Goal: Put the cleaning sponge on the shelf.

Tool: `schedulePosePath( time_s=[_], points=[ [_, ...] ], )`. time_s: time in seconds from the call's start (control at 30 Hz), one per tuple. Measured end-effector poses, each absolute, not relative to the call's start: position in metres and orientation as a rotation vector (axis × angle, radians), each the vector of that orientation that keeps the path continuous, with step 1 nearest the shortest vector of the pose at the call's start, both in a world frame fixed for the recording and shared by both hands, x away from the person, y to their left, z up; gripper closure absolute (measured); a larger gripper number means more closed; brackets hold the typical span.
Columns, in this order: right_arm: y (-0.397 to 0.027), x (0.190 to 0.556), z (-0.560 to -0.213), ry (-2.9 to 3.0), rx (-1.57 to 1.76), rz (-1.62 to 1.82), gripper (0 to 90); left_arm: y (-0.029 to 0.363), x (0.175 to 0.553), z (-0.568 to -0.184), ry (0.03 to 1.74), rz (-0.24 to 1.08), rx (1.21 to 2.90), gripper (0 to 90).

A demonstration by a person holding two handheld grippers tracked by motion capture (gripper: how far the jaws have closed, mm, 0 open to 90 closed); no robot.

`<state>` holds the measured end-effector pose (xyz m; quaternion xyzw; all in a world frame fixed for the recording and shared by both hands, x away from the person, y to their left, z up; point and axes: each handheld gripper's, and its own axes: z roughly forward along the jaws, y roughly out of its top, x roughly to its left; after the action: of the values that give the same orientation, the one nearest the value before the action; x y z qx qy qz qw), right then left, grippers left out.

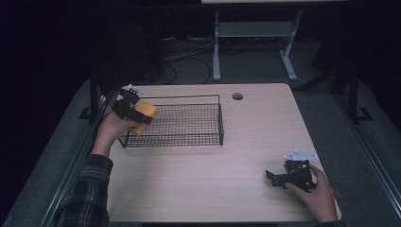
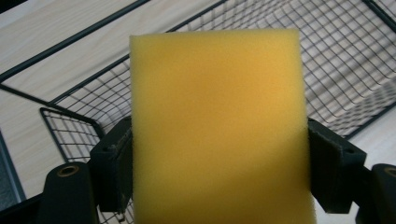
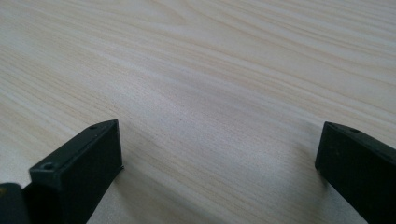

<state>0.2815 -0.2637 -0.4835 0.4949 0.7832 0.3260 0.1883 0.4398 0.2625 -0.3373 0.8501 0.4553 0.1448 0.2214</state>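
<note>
A yellow sponge [image 1: 144, 117] is clamped between the jaws of my left gripper [image 1: 137, 115], held over the left end of a black wire basket [image 1: 189, 142]. In the left gripper view the sponge [image 2: 217, 126] stands upright between the two black pads [image 2: 114, 172], with the basket's mesh floor [image 2: 341, 70] behind and below it. My right gripper [image 1: 272, 178] rests low over the table near the front right corner, held by a hand. Its jaws stand wide apart in the right gripper view [image 3: 219, 168] with only bare wood between them.
The light wooden table [image 1: 213, 189] has a round cable hole [image 1: 237, 96] at the back. The basket's inside holds nothing but mesh. Beyond the table stand a white desk frame [image 1: 255, 42] and cables on the dark floor.
</note>
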Motion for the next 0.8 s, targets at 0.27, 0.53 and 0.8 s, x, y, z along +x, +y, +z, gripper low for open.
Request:
schedulePosePath(
  time_s=[0.27, 0.53, 0.8],
  points=[
    [-0.264, 0.282, -0.483, 2.203, 1.393, 0.917, 0.0, 0.271, 0.449, -0.344, 1.297, 0.417, 2.327, 22.3],
    [-0.264, 0.282, -0.484, 2.204, 1.391, 0.917, 0.0, 0.274, 0.457, -0.35, 1.321, 0.42, 2.312, 22.3],
    [-0.264, 0.282, -0.484, 2.204, 1.39, 0.917, 0.0, 0.274, 0.463, -0.36, 1.333, 0.419, 2.305, 22.2]
  ],
)
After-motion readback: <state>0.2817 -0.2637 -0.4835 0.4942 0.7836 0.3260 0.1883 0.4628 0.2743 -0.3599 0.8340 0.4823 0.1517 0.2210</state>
